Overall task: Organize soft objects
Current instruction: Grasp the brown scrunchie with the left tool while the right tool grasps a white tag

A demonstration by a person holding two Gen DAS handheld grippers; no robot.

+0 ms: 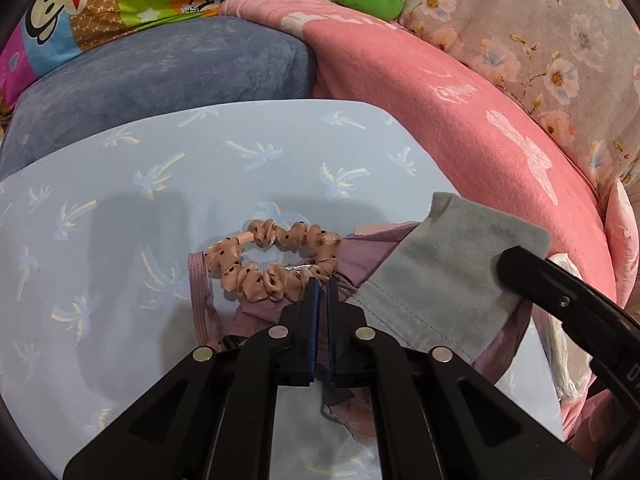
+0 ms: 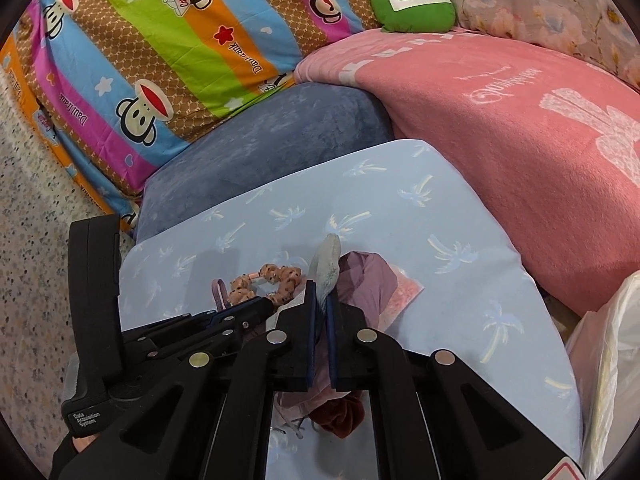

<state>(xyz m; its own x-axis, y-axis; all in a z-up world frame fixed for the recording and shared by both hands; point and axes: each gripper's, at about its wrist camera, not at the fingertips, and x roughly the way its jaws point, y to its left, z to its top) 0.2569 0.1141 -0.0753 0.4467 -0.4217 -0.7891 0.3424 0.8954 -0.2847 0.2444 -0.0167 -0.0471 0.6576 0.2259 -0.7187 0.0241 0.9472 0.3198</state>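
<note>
A peach dotted scrunchie (image 1: pixel 272 264) lies on a light blue palm-print cushion (image 1: pixel 120 220), partly on a mauve garment (image 1: pixel 368 252). My left gripper (image 1: pixel 321 285) is shut, its pads pinching the scrunchie's near right edge. In the right wrist view this left gripper (image 2: pixel 264 306) touches the scrunchie (image 2: pixel 264 280). A grey cloth (image 1: pixel 452 280) covers the mauve garment on the right. My right gripper (image 2: pixel 322 298) is shut on the grey cloth (image 2: pixel 329 264), which stands up edge-on between the pads. One right finger (image 1: pixel 524 272) rests on the cloth. A dark red scrunchie (image 2: pixel 340 416) shows under the right gripper.
A blue-grey plush cushion (image 1: pixel 160 76) and a pink blanket (image 1: pixel 440 112) border the palm-print cushion at the back and right. Behind lie a striped cartoon quilt (image 2: pixel 160 60), a green plush (image 2: pixel 412 6) and floral bedding (image 1: pixel 540 40). A white plastic bag (image 2: pixel 608 340) sits at the right.
</note>
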